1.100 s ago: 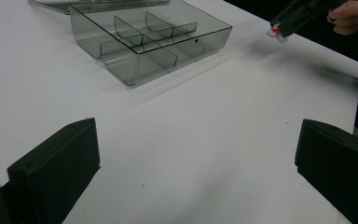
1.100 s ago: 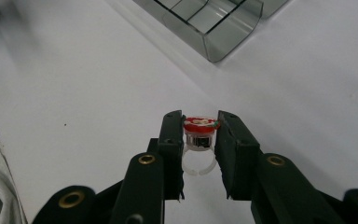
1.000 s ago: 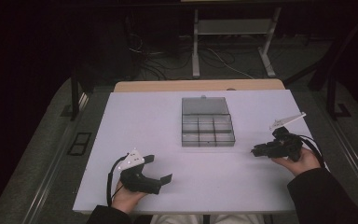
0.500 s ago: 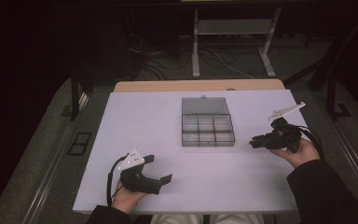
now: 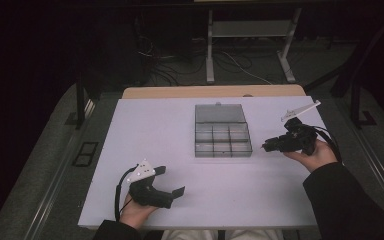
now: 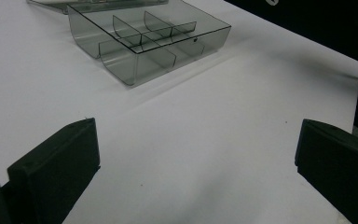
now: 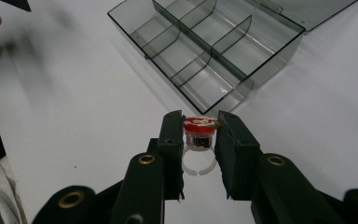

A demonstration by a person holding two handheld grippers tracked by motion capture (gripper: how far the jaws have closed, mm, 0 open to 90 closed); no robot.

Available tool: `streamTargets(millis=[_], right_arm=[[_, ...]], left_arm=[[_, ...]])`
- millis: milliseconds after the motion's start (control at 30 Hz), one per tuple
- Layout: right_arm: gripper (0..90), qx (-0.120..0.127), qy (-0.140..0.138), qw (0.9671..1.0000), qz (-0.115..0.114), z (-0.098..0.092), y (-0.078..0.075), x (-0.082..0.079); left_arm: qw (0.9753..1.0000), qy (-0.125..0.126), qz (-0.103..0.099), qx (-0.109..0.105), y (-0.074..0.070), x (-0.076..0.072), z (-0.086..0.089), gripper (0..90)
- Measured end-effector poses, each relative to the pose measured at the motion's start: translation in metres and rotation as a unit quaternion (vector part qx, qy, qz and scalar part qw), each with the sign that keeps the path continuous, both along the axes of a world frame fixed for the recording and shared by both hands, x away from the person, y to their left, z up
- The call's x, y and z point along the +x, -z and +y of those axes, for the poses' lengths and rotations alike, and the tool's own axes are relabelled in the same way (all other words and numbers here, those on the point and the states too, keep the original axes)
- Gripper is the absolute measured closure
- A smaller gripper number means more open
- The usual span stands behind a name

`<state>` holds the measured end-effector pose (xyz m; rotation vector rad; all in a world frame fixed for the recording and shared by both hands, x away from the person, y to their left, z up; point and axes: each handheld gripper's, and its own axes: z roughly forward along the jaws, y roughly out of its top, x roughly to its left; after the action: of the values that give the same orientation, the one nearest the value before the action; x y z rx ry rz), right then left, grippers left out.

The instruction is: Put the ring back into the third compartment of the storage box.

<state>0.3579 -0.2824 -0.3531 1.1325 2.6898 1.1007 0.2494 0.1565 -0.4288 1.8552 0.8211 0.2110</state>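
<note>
The right gripper pinched a small toy ring between its jaws, clamping the metal collar under the red top so that the white band hung free below. That grip kept the ring upright and the red face uppermost, which I judge suited dropping it straight into a cell. In the high view the right gripper was held just off the right side of the clear compartment box, jaws pointed towards it, near the right edge of the white surface.

The box sat at the middle of the surface, nearer the far edge, with its lid folded back flat towards that edge. This left every compartment open from above; the cells in view looked empty. The nearest corner cell lay directly ahead of the ring, so it seemed the likely target.

The left gripper rested low near the near-left corner, well apart from the box, its jaws spread wide with nothing between them, probably kept clear of the work.
</note>
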Motion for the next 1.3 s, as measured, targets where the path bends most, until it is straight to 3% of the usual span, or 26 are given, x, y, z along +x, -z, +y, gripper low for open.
streamTargets(millis=[633, 933, 1300], right_arm=[[71.6, -0.002, -0.010, 0.9999, -0.009, 0.025, -0.014, 0.023], [71.6, 0.006, -0.001, 0.9999, -0.013, 0.034, -0.006, 0.033], [71.6, -0.002, 0.001, 1.0000, -0.006, 0.045, 0.008, 0.042]], left_arm=[[1.0000, 0.000, -0.001, -0.003, 0.000, 0.000, 0.000, 0.0], [1.0000, 0.002, -0.001, -0.003, 0.000, 0.000, 0.000, 0.0], [1.0000, 0.005, -0.002, -0.003, -0.001, 0.000, 0.000, 0.0]])
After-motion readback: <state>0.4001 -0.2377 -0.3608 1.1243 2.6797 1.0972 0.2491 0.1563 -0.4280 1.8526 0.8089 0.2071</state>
